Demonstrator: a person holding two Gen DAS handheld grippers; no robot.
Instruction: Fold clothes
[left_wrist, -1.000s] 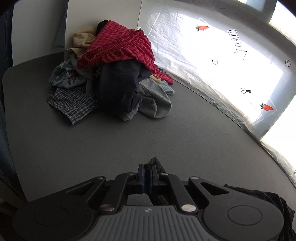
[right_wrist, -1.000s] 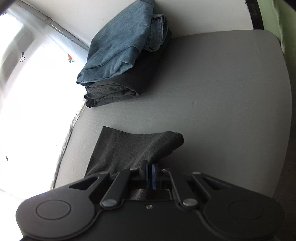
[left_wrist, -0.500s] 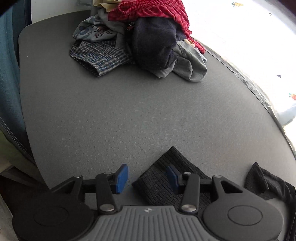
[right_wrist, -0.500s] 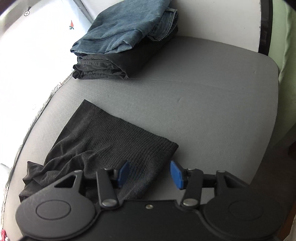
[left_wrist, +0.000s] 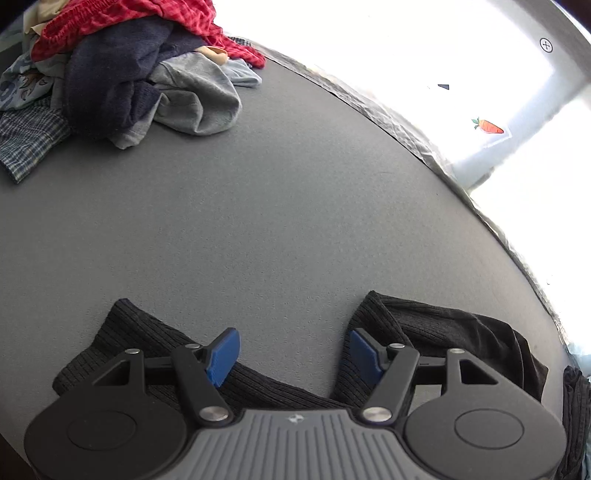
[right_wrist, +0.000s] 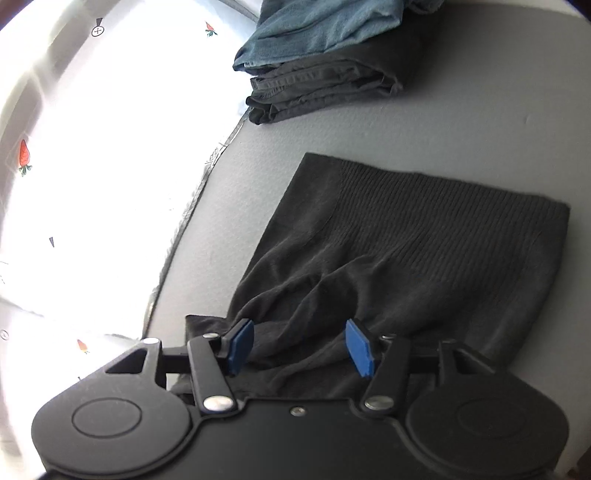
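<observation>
Both tongs stand spread and hold nothing. Left tongs (left_wrist: 294, 350), at the lower centre of the left wrist view, hang over bare grey counter (left_wrist: 295, 206), each blue pad just beside a lobe of the dark ribbed garment (left_wrist: 436, 328): one lobe lies at lower left, the other at lower right. Right tongs (right_wrist: 299, 345), at the lower centre of the right wrist view, straddle the bunched, wrinkled near end of the same dark ribbed garment (right_wrist: 417, 243), whose far end lies flat and square toward the centre right of the frame.

Unfolded heap (left_wrist: 122, 66), upper left of the left wrist view: red check, navy, pale grey and plaid pieces piled together. Folded stack (right_wrist: 325, 62), top centre of the right wrist view: blue denim upon dark trousers, well apart from the garment.

Risks, as judged from this state. The bunched near end offers several overlapping layers; closing on it may catch only the top ply, or a wrinkle, so that the fold comes up crooked. The left tongs, centred over bare counter, would close on nothing unless shifted onto a lobe. Knit of this kind probably stretches and drags, so uneven lifting by the two sides could skew the flat far edge. The garment's left side lies near the counter edge, where cloth could slide off.
</observation>
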